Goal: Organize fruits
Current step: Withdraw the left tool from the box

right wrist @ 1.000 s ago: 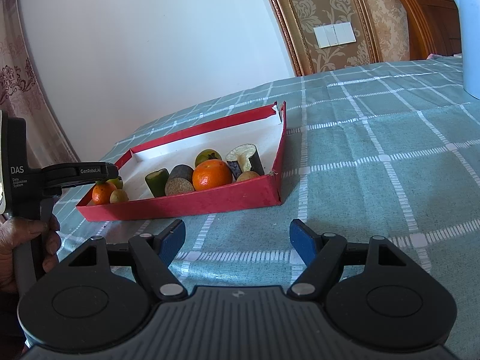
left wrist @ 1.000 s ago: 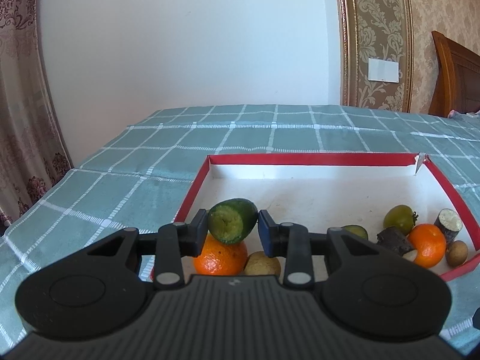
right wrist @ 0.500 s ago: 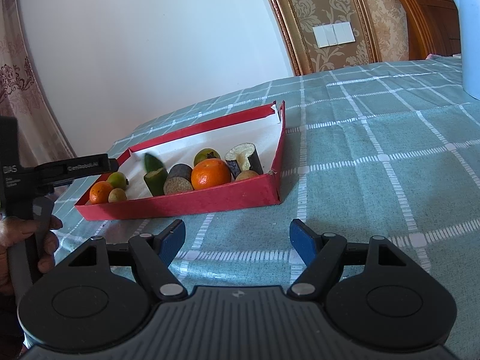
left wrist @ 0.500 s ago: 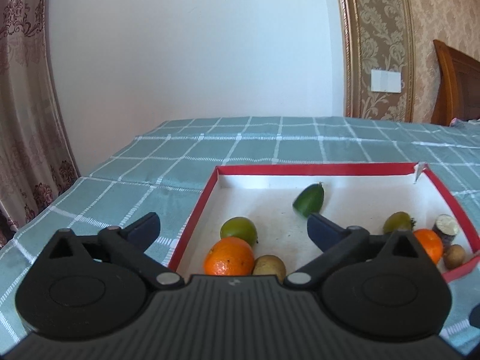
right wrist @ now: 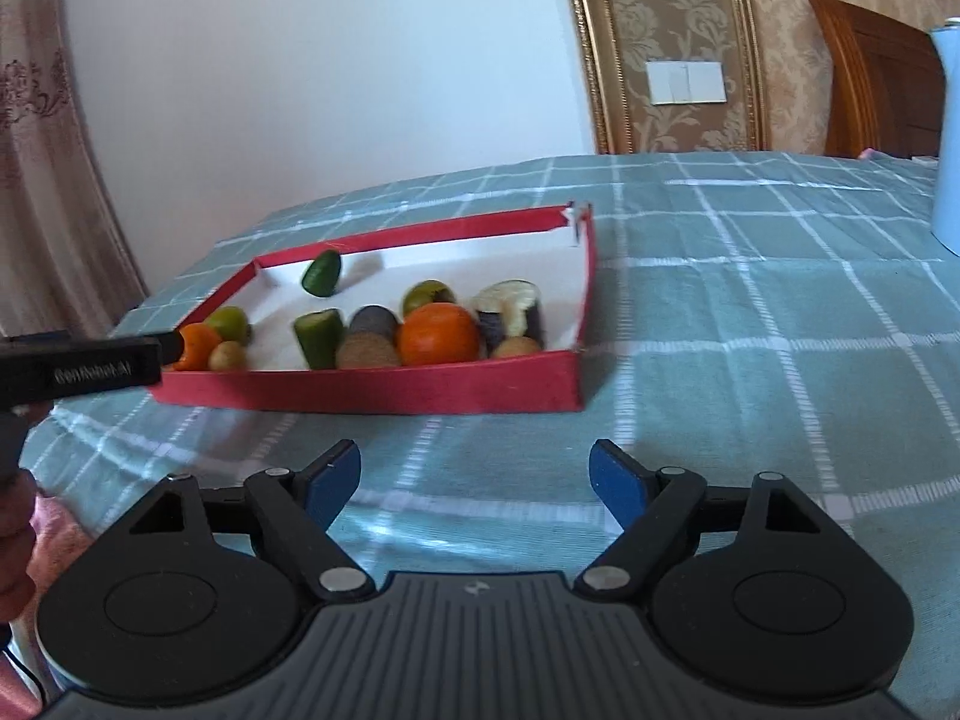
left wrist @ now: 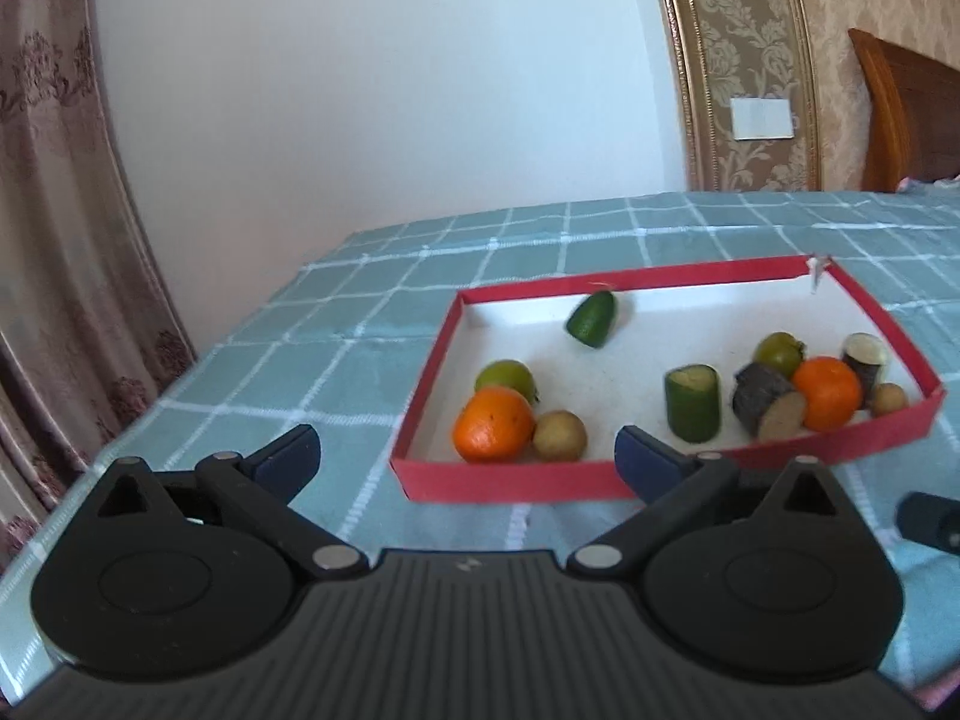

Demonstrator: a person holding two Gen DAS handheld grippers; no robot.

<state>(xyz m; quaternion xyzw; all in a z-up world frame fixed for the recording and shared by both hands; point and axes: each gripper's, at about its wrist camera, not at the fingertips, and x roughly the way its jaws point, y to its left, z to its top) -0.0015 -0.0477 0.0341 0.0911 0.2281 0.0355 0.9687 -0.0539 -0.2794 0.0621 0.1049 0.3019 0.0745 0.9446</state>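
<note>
Two wrist fisheyes, both angled down across the table at one red tray.

The left wrist view looks over its own left gripper point(left wrist: 468, 453) from just short of the tray point(left wrist: 510, 483), whose near left corner sits right past the fingertips, so the fruit fills the middle. The right wrist view looks past the right gripper point(right wrist: 475, 477) from further back and to the right, with bare tablecloth point(right wrist: 750, 312) before the tray point(right wrist: 372, 390). Both share the tray, the white wall and the far switch plate; the right view also catches the left gripper point(right wrist: 84, 363) at its left edge.
</note>
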